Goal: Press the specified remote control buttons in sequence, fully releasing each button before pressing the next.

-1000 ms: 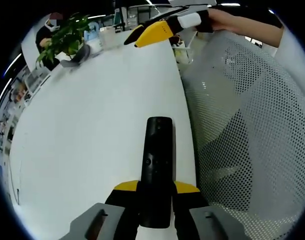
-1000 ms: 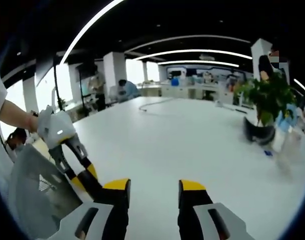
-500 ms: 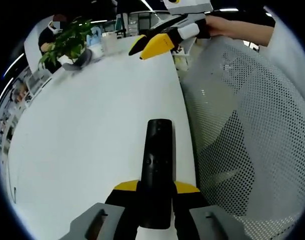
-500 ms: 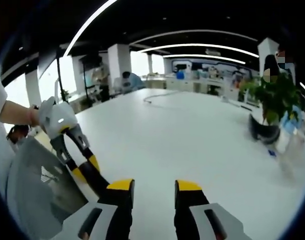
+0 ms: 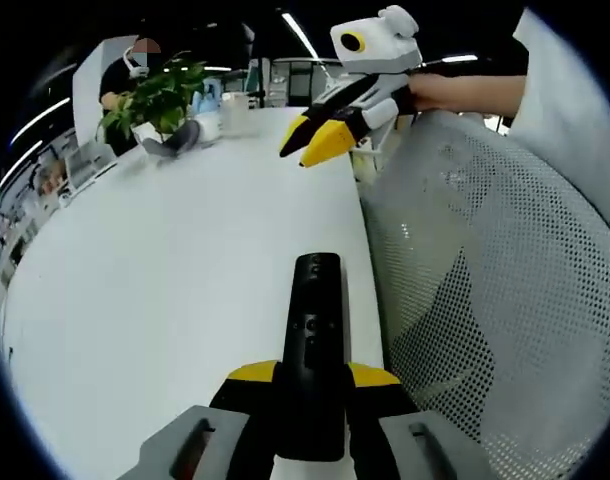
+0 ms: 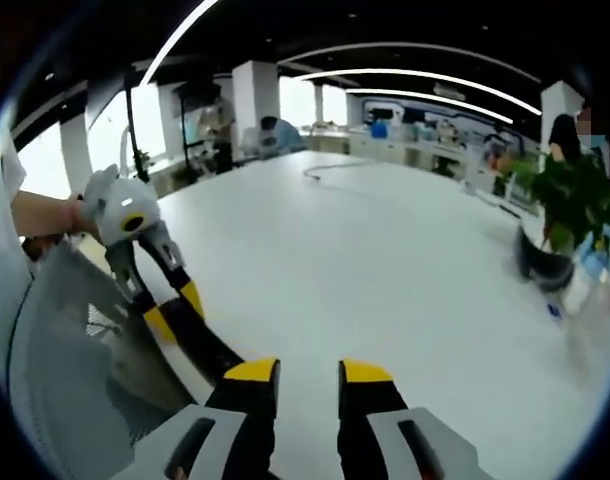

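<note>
Left gripper (image 5: pixel 310 385) clamping black remote (image 5: pixel 313 340) between jaws, holding it over white desk (image 5: pixel 165 290) edge; right gripper (image 6: pixel 307 372) hovering above desk, jaws slightly parted, holding nothing.

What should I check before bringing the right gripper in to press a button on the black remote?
1. Long black remote control clamped between the left gripper jaws: ok.
2. Remote's button face in the left gripper view: ok.
3. Right gripper holding nothing, jaws slightly apart: ok.
4. Right gripper off the remote, raised above the white table: ok.
5. Which button is the target: cannot tell.
6. White mesh chair back close beside the remote: cannot tell if it obstructs.
</note>
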A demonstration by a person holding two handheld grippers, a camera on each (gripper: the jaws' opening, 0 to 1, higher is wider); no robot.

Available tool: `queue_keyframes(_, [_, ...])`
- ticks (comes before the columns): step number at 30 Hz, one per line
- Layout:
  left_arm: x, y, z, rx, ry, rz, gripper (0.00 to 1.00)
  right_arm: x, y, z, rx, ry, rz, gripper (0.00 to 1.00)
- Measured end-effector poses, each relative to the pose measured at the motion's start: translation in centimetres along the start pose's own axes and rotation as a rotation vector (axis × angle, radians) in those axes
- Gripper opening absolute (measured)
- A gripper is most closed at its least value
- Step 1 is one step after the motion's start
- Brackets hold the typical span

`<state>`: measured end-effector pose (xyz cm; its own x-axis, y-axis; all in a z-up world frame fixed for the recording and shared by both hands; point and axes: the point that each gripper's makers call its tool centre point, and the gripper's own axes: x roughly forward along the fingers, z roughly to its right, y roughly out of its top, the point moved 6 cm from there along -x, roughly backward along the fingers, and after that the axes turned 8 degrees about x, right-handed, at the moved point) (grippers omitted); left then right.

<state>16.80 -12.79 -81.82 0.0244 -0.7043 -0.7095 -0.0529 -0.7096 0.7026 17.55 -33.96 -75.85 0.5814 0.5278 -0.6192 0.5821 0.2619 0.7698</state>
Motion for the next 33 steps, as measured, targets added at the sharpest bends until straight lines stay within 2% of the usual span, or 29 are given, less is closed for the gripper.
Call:
queue_keyframes(4, [0.1, 0.0, 0.3, 0.017, 0.031, 0.005, 0.25, 0.1, -0.1, -0.2, -0.012, -0.002, -0.009, 0.18])
queue_keyframes(9, [-0.5, -0.7, 0.3, -0.031, 0.069, 0.016, 0.26, 0.3, -0.3, -0.4, -0.032, 0.003, -0.032, 0.18])
queue_keyframes(13, [-1.0, -1.2, 0.4, -0.038, 0.072, -0.012, 0.27, 0.4, -0.4, -0.4, -0.043, 0.010, -0.040, 0.18])
queue_keyframes(17, [-1.5, -1.5, 0.7, -0.017, 0.072, -0.012, 0.25, 0.6, -0.6, -0.5, -0.053, 0.025, -0.061, 0.18])
queue_keyframes(24, [-1.2, -1.2, 1.1, 0.013, 0.020, 0.003, 0.24, 1.0, -1.1, -1.3, -0.110, 0.063, -0.115, 0.17])
queue_keyframes(33, [-1.1, -1.1, 1.3, 0.031, 0.010, 0.015, 0.24, 1.3, -1.7, -3.4, -0.196, 0.184, -0.184, 0.05])
